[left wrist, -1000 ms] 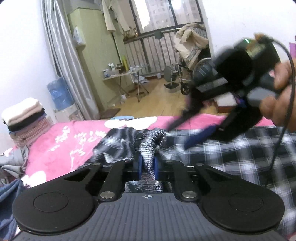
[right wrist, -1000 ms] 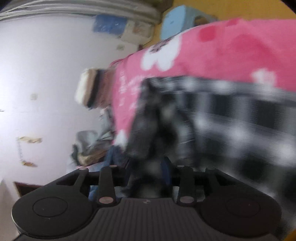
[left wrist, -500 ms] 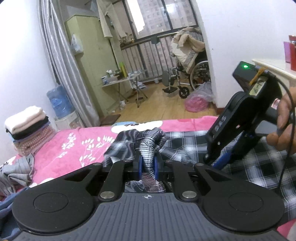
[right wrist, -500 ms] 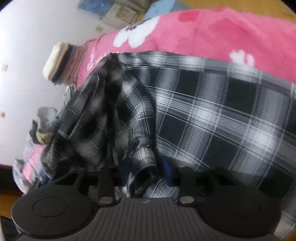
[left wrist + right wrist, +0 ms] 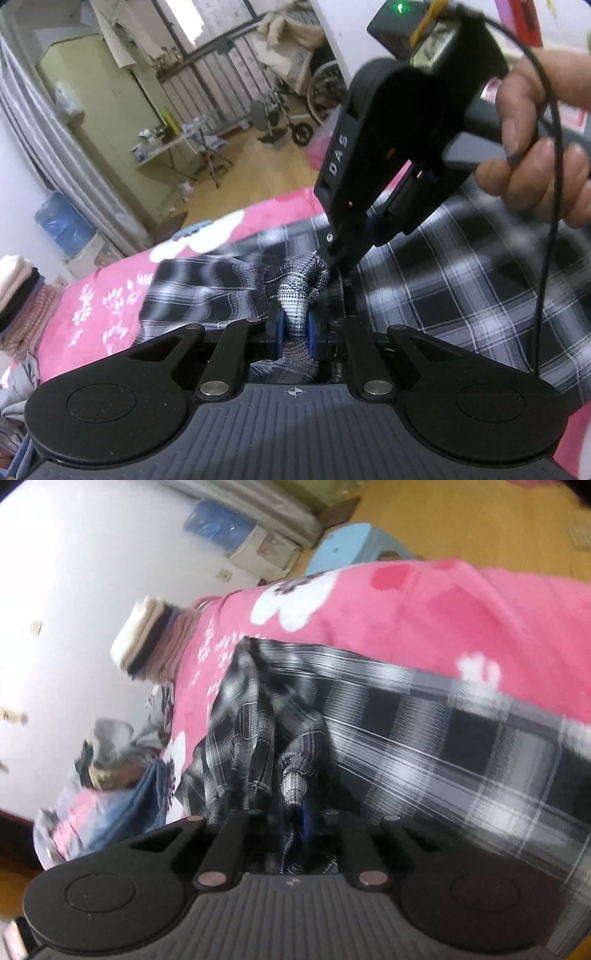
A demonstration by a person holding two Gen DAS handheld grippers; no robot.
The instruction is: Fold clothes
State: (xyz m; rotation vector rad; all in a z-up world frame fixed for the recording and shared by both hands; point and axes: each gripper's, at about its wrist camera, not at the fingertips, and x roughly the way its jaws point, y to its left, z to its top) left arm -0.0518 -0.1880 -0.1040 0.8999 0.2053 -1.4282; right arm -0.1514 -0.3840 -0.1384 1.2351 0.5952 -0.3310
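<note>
Gathering plaid shirt [image 5: 461,288] on bed [image 5: 110,291]; L tool [image 5: 294,330] & R tool [image 5: 295,808] both pinching bunched fabric. Next, prob.: spreading flat.

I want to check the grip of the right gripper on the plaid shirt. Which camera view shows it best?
The left wrist view: the right gripper is seen from outside, pinching a bunched fold of the plaid shirt. Its own view is blurred, showing cloth between dark fingers.

The plaid shirt [image 5: 461,288] lies spread on the bed [image 5: 110,291]. A stack of folded clothes [image 5: 20,291] sits on the bed way off left of the shirt, by the wall. Behind the bed there's open floor with a small table [image 5: 166,147], and a wheelchair [image 5: 314,99] further back right.
</note>
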